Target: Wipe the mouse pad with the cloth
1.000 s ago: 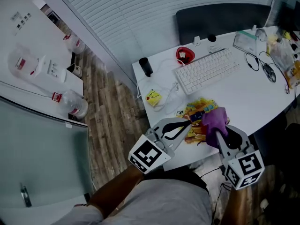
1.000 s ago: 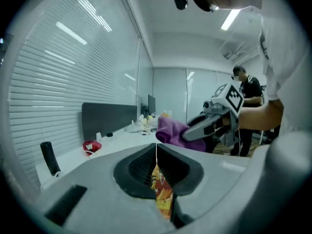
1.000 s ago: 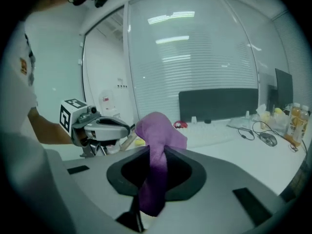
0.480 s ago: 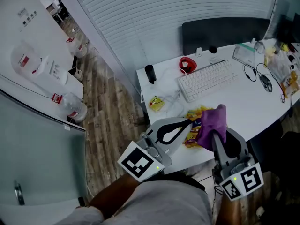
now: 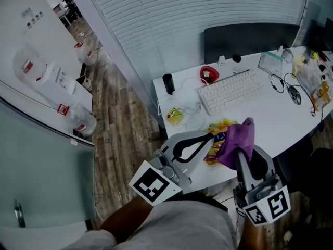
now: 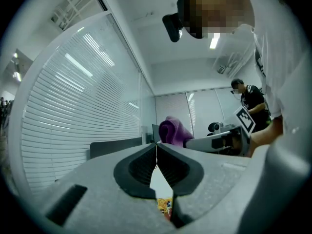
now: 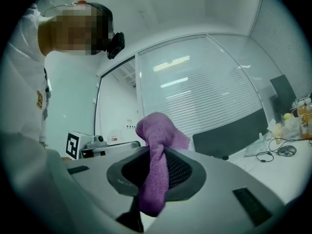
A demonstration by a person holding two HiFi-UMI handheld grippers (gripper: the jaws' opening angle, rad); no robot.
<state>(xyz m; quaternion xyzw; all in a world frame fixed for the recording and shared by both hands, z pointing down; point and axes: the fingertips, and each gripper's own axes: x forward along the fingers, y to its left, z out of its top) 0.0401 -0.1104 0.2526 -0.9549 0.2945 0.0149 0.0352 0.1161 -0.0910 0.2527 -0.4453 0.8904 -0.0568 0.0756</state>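
Right gripper [image 7: 157, 155] pinching bunched fuzzy purple cloth [image 5: 237, 139] | left gripper [image 6: 156, 145] pressed together | yellow-printed mouse pad [image 5: 216, 126] flat on desk [image 5: 270, 113]

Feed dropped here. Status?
Left tool shut, empty. Right tool shut on purple cloth, held over yellow printed mouse pad. White keyboard beside, apart.

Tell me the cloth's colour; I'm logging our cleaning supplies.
Purple. The cloth shows best in the right gripper view.
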